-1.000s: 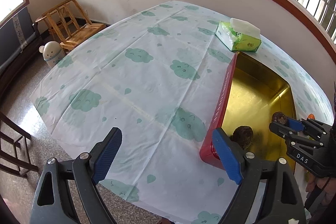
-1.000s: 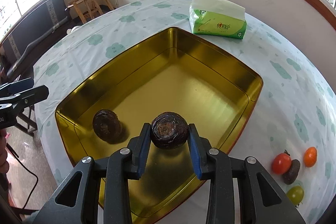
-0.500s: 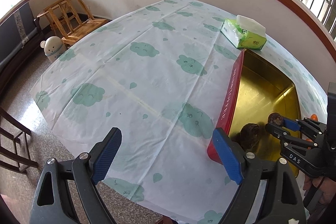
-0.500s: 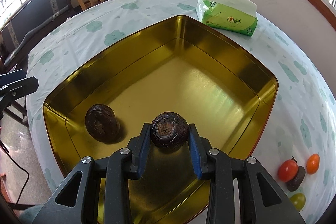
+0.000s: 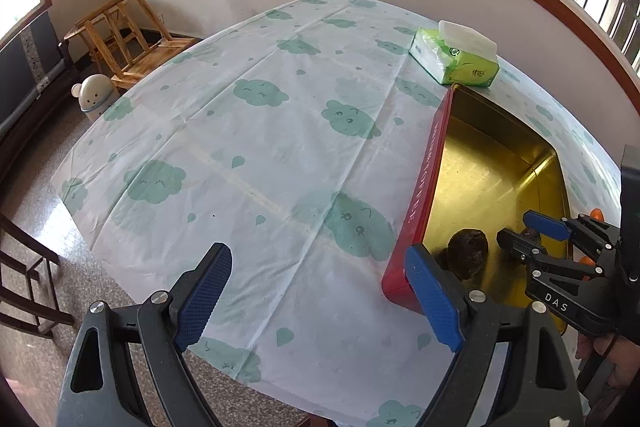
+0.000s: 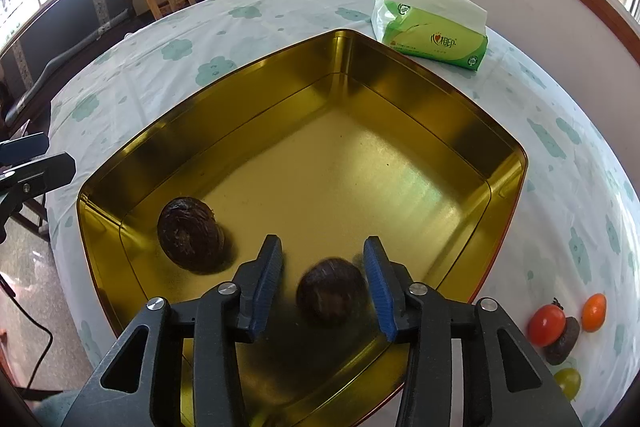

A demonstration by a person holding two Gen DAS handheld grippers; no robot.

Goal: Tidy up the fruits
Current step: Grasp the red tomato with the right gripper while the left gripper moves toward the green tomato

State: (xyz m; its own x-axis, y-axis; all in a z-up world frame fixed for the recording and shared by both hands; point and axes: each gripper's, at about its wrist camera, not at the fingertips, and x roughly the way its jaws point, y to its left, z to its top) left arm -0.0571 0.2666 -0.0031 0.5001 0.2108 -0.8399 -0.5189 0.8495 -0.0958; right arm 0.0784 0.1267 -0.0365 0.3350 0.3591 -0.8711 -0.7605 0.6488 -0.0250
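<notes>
Dark brown wrinkled round fruit [image 6: 331, 291] is lying blurred between the opening right tool [image 6: 325, 287] pads, untouched, inside the gold metal tin [image 6: 420, 99].

Tin [image 6: 460, 131] – gold, glossy inside; outer wall [image 5: 424, 187] red with pale lettering. Two fruits inside tin [image 6: 188, 239] [image 6: 330, 291] – dark brown, near black. Tablecloth [image 5: 280, 131] under tin – white with mint-green cloud faces and droplets. Tissue pack [image 6: 432, 27] beyond tin – lime green, white top. Small fruits right of tin: red [image 6: 546, 321], orange [image 6: 594, 311], dark brown [image 6: 562, 345], yellow-green [image 6: 568, 381]. Gripper pads [image 6: 264, 287] blue, frames black. Chair [image 5: 124, 39] beyond tablecloth – light wood.
</notes>
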